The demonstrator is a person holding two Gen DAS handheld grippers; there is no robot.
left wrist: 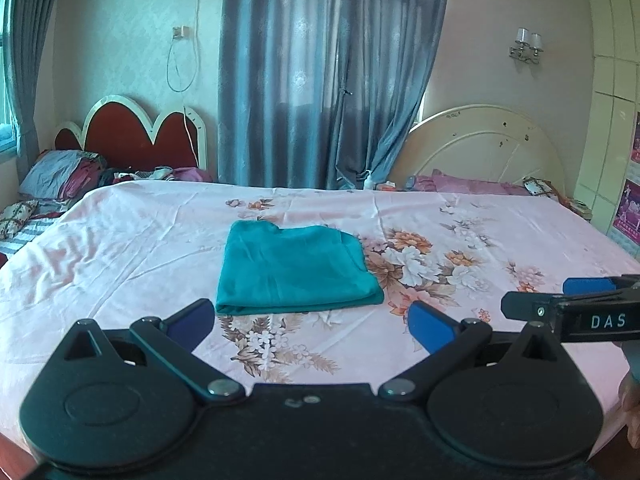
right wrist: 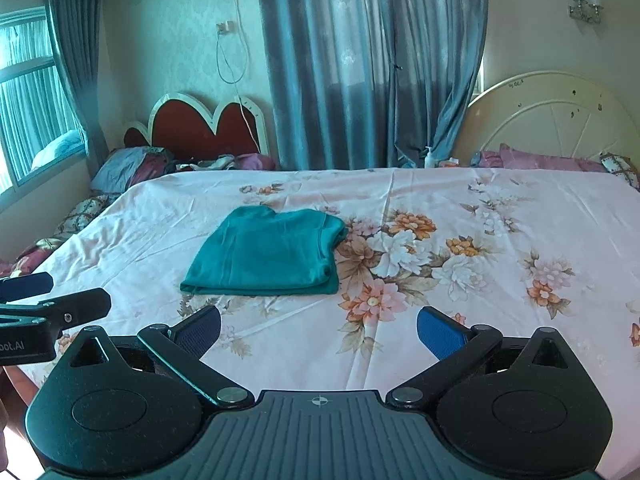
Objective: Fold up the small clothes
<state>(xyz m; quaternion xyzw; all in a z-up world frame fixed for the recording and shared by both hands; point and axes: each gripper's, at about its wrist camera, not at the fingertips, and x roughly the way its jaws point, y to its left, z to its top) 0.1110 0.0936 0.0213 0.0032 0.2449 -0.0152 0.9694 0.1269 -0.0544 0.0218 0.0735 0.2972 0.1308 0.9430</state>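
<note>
The teal garment [left wrist: 296, 268] is seen lying folded into a compact rectangle mid-bed, nearer the front edge, while the left gripper [left wrist: 314, 326] and right gripper [right wrist: 318, 330] are held wide, empty, so folding is judged essentially done.

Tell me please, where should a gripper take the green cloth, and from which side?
Probably at a near corner of the green cloth, coming low from the near side. It lies folded flat on the bedsheet, and its layered near edge faces both open grippers, left and right, so a finger could slide under there.
</note>
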